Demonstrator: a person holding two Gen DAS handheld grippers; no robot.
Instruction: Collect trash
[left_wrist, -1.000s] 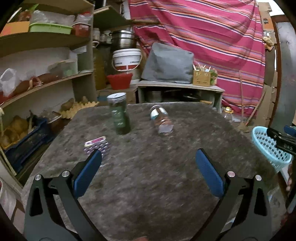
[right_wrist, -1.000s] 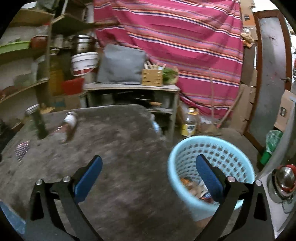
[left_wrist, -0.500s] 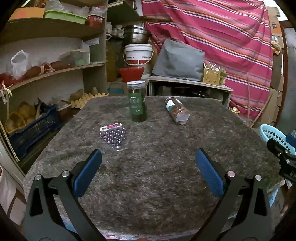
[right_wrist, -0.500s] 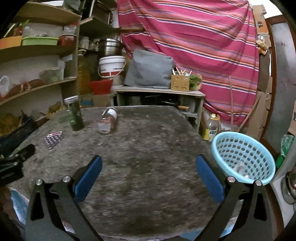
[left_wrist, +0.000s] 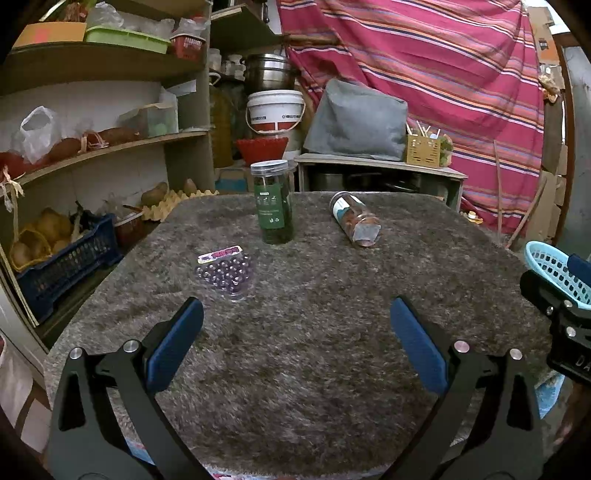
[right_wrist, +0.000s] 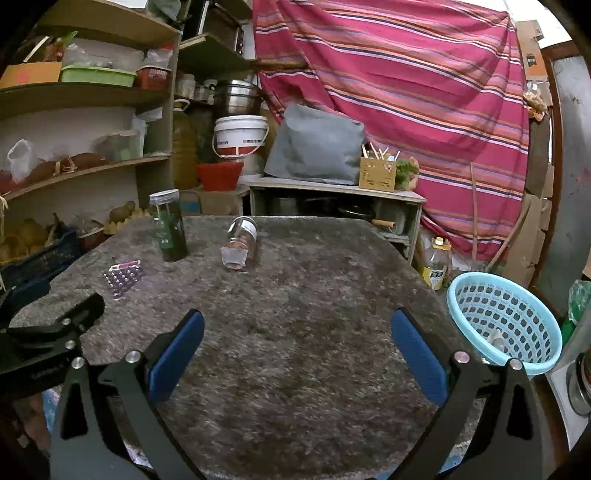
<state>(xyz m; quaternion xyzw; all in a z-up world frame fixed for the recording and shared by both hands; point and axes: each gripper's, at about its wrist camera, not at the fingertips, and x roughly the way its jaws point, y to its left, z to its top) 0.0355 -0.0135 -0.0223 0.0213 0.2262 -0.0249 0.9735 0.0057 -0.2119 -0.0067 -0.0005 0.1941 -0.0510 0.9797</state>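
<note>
1. Table (left_wrist: 295, 369): covered in grey shaggy fabric; three loose items sit toward its far half.
2. Green jar (left_wrist: 272, 202): upright, clear lid on, dark contents, green label. Stands at the far middle-left of the table; seen also from the right wrist (right_wrist: 169, 225).
3. Clear jar (left_wrist: 354, 223): lying on its side, just right of the green jar and apart from it, brownish contents inside, white-and-blue label. Right wrist view (right_wrist: 241, 244) shows one end toward the camera.
4. Blister pack (left_wrist: 226, 271): flat on the fabric, purple beads or pills under clear plastic, pink strip on one edge. Lies nearer than the green jar and to its left, not touching it.
5. Basket (right_wrist: 504, 319): light blue, perforated, off the table's right edge, lower than the tabletop. Some scraps lie inside; what they are cannot be told. Its rim shows at the right margin of the left wrist view (left_wrist: 554, 271).
6. Left gripper (left_wrist: 295, 332): tongs spread wide, blue pads empty, above the near part of the table, facing the three items.
7. Right gripper (right_wrist: 295, 334): tongs spread wide, nothing between them, over the near table, with the basket to its right.
8. Background: wooden shelves (left_wrist: 110, 147) at left with produce and boxes; white bucket (left_wrist: 275, 112); striped red cloth (left_wrist: 443, 74) hung behind.
</note>
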